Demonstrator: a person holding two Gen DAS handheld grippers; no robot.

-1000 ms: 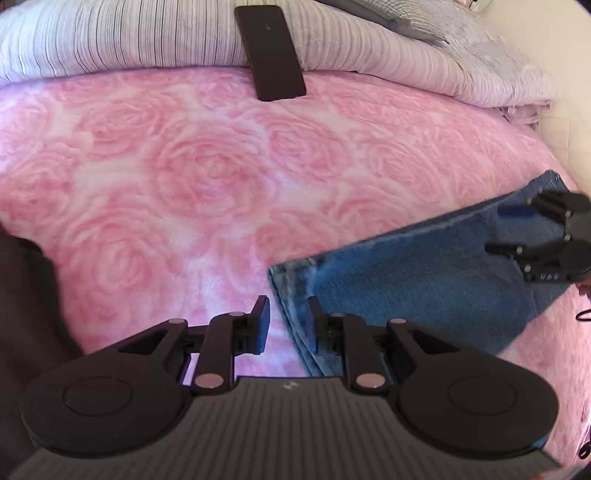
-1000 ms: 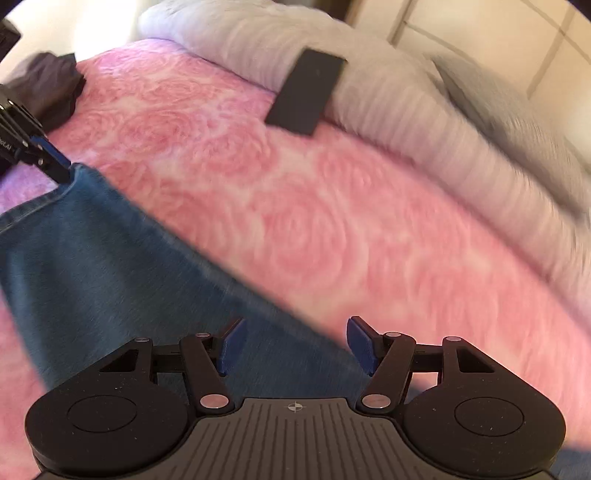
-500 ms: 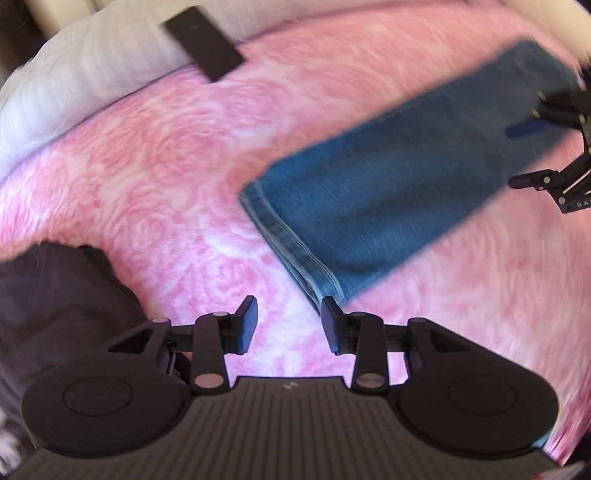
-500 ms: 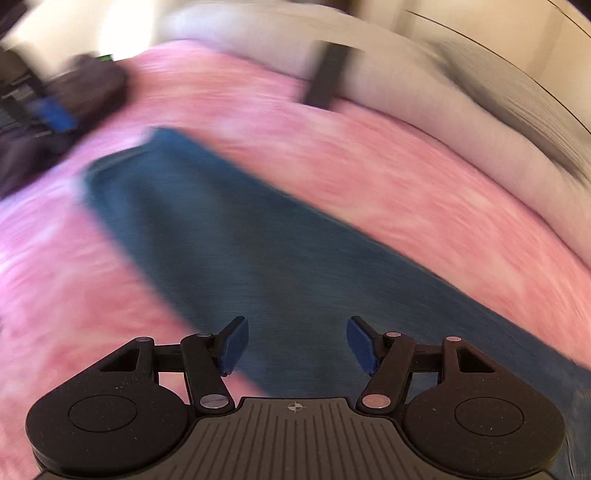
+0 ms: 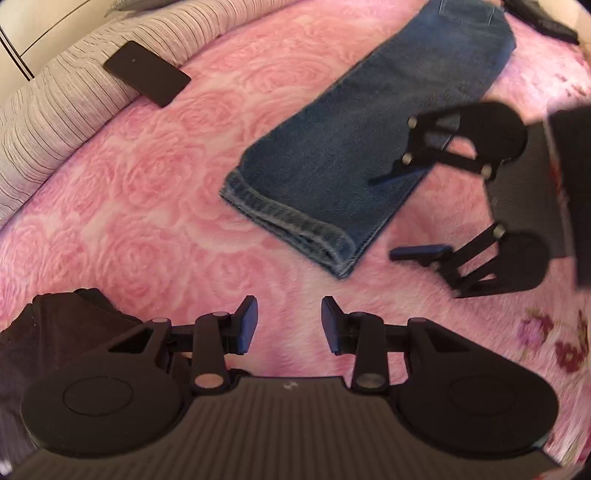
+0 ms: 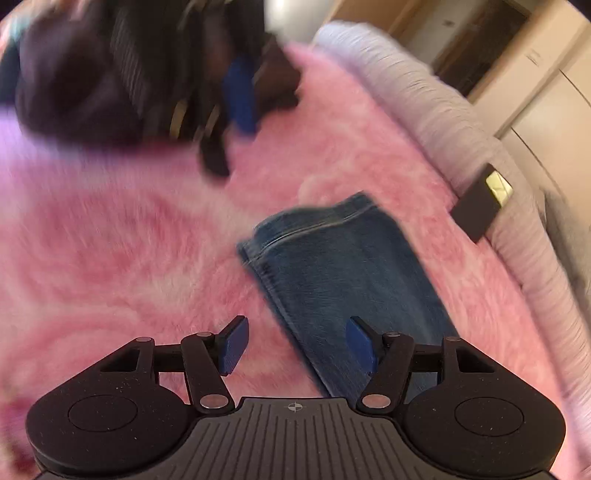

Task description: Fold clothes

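Folded blue jeans [image 5: 369, 140] lie flat on the pink rose-patterned bedspread [image 5: 147, 192], hem end toward me. My left gripper [image 5: 288, 325] hovers open over bare bedspread, short of the hem, holding nothing. In the left wrist view the right gripper [image 5: 384, 218] stands open at the jeans' right edge, one finger above the denim and one above the bedspread. In the blurred right wrist view, the jeans [image 6: 343, 277] run under my open right gripper [image 6: 295, 343], whose right finger is over the denim. The left gripper [image 6: 236, 99] appears far off as a blur.
A dark garment [image 5: 55, 332] is heaped at the lower left. A black flat device [image 5: 147, 72] leans against the striped pillow [image 5: 55, 110] at the back. Dark objects [image 5: 543, 18] lie past the jeans' far end. Cupboards [image 6: 546, 92] stand beyond the bed.
Both grippers have pulled back from the jeans and now stand open over their hem end. The left gripper has let go of the hem corner and has opened wider.
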